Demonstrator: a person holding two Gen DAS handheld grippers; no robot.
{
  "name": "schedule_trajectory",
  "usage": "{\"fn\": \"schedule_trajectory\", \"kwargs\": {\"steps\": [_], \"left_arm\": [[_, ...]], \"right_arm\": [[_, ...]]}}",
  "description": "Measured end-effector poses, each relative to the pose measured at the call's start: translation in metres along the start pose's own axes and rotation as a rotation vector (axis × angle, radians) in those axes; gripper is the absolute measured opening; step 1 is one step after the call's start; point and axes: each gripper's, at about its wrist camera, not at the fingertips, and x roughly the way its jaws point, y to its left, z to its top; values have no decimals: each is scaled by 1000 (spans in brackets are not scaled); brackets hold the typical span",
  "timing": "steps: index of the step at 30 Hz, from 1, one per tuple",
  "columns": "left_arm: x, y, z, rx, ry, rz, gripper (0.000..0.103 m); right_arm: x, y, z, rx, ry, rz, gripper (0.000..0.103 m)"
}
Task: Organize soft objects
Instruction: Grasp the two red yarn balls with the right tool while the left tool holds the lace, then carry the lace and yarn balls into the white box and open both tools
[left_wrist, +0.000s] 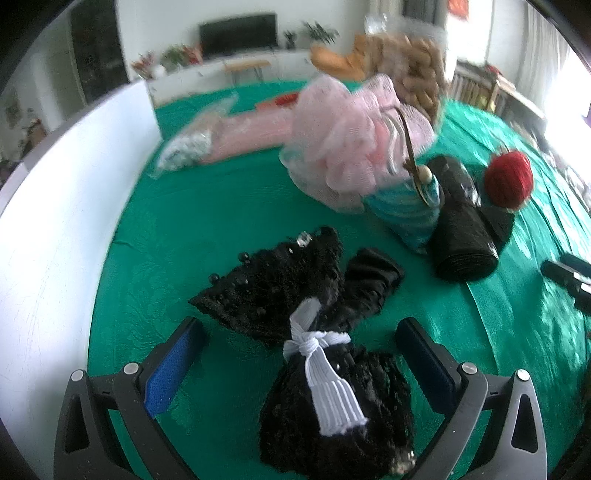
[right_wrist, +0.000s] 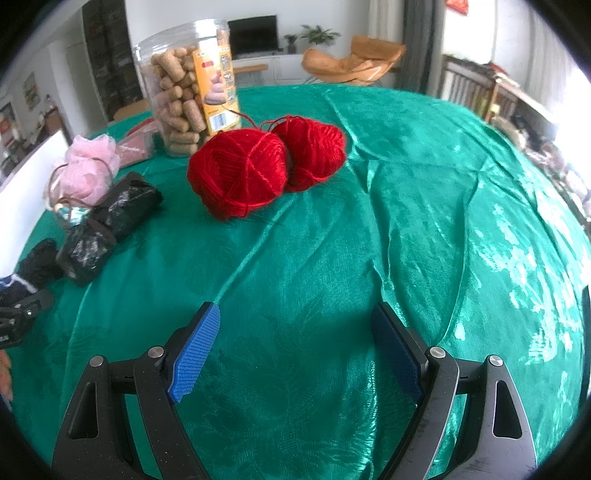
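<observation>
Bare green cloth (right_wrist: 332, 258) is lying open ahead of the right gripper (right_wrist: 295, 347); red yarn balls (right_wrist: 258, 162) and a jar (right_wrist: 184, 85) are blocking the far side, black rolls (right_wrist: 107, 225) crowding the left.

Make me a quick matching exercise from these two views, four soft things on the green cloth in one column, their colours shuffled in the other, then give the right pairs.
Things:
1. yarn balls
2. bath pouf
3. lace bundle
4. tablecloth

Colours:
A. green
B. black, tied with a white band
C. red
D. pale pink

Pairs: 1-C, 2-D, 3-B, 4-A
</observation>
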Motion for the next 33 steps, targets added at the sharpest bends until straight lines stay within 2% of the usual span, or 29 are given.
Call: {"fn": "schedule_trajectory", "kwargs": {"steps": [1,3,5,7,9,11,12,13,14,15,16,18,20,22,25,27,30,33], "left_arm": [[-1,1,1,5,27,-14,103],[-7,4,3,-11,32,-44,103],[-14,9,4,-37,21,-85,103],[-15,9,7,-40,27,-100,103],[-11,4,10,-19,36,-87,101],[-6,-4,13,11,40,-67,81],[-4,-7,14,27,44,-54,49],[-6,-8,16,40,26,-33,41],[-9,-5,15,39,21,-39,38],[-16,-1,14,16,9,-76,35],[-22,2,13,-2,-2,-96,35],[-42,13,7,-44,-45,-124,35],[-55,22,1,-90,-66,-157,35],[-73,32,-4,-150,-90,-213,35],[-102,47,-7,-210,-134,-270,35],[-124,59,-7,-232,-166,-283,35],[-160,89,-7,-256,-210,-246,35],[-193,134,-15,-303,-262,-138,35]], "right_arm": [[-2,-7,2,30,12,46,86],[-7,-35,10,200,27,182,85],[-6,-61,23,388,44,224,86],[3,-68,41,493,81,245,86],[18,-61,60,534,114,303,86],[44,-42,86,541,158,332,86],[58,-34,94,542,187,323,85],[71,-26,100,529,215,308,85],[67,-17,110,486,160,210,71],[65,-13,114,456,158,159,56],[63,-8,116,429,161,148,51],[48,-2,115,401,135,187,51],[24,8,111,311,93,163,51],[1,16,107,260,61,178,51],[-33,32,103,213,28,236,51],[-54,50,102,168,13,283,51],[-82,93,107,91,5,370,51],[-116,154,109,-20,-9,489,51]]}}
